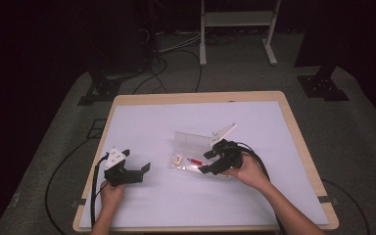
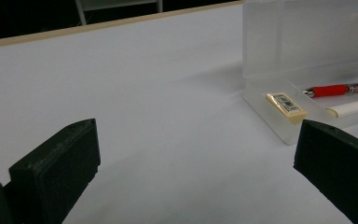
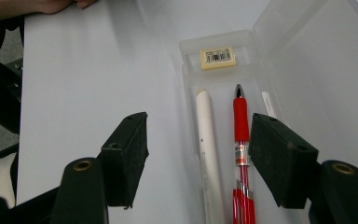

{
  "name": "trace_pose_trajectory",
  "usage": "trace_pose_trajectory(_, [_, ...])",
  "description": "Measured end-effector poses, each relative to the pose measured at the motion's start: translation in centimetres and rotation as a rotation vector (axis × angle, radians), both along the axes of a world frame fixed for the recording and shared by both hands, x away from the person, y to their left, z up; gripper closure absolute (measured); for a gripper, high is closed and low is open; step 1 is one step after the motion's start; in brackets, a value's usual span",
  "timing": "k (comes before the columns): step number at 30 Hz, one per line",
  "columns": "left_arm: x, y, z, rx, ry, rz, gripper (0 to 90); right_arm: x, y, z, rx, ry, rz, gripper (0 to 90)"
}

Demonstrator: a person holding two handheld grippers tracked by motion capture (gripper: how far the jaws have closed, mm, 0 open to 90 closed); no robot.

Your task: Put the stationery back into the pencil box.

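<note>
Two open claws point(image 3: 193, 154); clear plastic case point(image 3: 307, 60).

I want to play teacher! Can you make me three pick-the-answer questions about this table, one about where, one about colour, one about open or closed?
1. Where is the eraser?
A in the clear case
B on the floor
C between jaws

2. What colour is the pen beside the white pen?
A green
B red
C blue

3. How is the case's lid?
A closed
B missing
C open

Answers: A, it lies at the case's end; B, its barrel is red; C, the lid stands up.
</note>
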State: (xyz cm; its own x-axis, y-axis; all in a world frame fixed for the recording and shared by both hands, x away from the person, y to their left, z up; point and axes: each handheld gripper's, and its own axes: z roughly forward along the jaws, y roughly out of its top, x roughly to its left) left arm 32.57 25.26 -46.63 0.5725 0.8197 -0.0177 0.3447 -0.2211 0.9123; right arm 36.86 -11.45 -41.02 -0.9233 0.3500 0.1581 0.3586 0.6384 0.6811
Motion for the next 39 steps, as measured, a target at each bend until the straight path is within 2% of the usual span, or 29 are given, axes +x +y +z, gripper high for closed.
trace_pose_trajectory(19, [0.0,0.0,0.0,0.002,0.001,0.0,0.0,-0.6,-2.4,-0.5,0.004,0.002,-0.032,35.9])
trace_pose_trajectory(39, [0.0,0.0,0.0,0.007,0.002,-0.001,0.0,-1.0,-3.8,-1.2,0.006,0.014,-0.051,35.4])
